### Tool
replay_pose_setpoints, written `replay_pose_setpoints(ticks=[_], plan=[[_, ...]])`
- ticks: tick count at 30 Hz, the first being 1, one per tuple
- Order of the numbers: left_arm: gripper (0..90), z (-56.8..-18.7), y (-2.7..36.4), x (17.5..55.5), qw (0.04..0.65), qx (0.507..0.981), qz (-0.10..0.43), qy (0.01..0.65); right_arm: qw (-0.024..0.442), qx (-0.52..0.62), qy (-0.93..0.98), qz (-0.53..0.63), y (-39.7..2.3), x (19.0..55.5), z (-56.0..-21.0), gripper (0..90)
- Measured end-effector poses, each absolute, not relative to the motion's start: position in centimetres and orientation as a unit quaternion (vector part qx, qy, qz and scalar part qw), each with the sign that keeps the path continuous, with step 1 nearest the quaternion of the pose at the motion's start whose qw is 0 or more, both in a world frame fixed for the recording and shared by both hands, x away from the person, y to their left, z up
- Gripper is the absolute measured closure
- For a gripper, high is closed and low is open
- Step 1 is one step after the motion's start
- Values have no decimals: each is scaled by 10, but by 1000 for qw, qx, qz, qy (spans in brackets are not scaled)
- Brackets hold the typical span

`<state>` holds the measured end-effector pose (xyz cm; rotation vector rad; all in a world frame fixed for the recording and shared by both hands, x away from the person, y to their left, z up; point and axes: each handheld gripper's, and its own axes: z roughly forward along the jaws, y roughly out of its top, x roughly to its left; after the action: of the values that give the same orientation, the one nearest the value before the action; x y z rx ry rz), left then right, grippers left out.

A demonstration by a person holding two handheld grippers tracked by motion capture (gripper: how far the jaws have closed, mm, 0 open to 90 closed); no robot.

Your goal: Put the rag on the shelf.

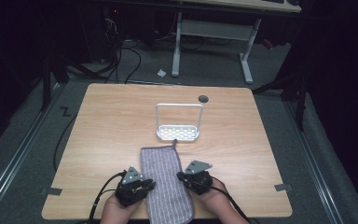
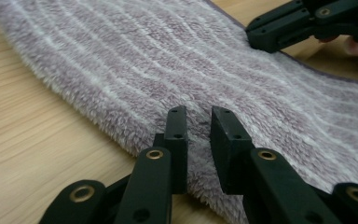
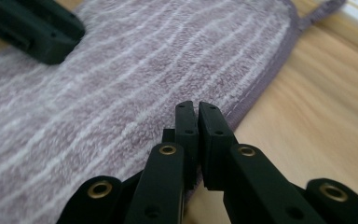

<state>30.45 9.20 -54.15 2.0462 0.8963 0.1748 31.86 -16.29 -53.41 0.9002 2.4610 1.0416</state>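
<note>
At lower centre of the high view, the right gripper (image 3: pixel 198 109) is clamped tight on the hemmed edge of a purple striped towel (image 1: pixel 164 179). The left gripper (image 2: pixel 199 116), jaws slightly parted, straddles the towel's opposite edge without pinching it. The towel lies flat on the wooden tabletop (image 1: pixel 107 121); its loop reaches a white rack (image 1: pixel 178 133) just above it.

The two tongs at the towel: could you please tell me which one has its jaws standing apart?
The left tongs: a gap shows between their jaws over the towel's edge, whereas the right tongs are pressed together.
</note>
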Motion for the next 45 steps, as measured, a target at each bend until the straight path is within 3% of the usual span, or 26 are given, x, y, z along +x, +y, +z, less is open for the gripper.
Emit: replay_pose_setpoints(ticks=[5, 11, 13, 15, 17, 21, 29, 31, 38, 42, 45], plan=[[766, -541, 59, 308, 435, 837, 49, 327, 165, 336, 855, 360, -203, 290, -533, 871], [761, -539, 45, 304, 432, 845, 41, 312, 160, 348, 847, 369, -220, 281, -535, 868], [719, -537, 46, 306, 437, 843, 42, 311, 164, 347, 847, 368, -220, 282, -535, 862], [673, -533, 51, 312, 444, 836, 61, 317, 163, 351, 842, 376, -223, 285, -532, 779], [663, -529, 56, 322, 451, 824, 85, 333, 163, 350, 839, 383, -224, 285, -531, 771], [558, -528, 59, 354, 458, 797, 124, 374, 173, 363, 825, 396, -230, 287, -527, 745], [520, -530, 41, 387, 448, 786, 118, 410, 171, 376, 819, 398, -233, 293, -529, 732], [525, -532, 35, 395, 429, 791, 117, 421, 172, 376, 819, 398, -233, 293, -529, 729], [746, -537, 32, 396, 418, 794, 95, 432, 171, 384, 810, 408, -238, 294, -528, 710], [797, -540, 33, 384, 430, 792, 92, 424, 173, 390, 802, 417, -237, 298, -527, 663], [820, -541, 33, 375, 433, 793, 87, 420, 193, 416, 786, 414, -228, 317, -523, 575]])
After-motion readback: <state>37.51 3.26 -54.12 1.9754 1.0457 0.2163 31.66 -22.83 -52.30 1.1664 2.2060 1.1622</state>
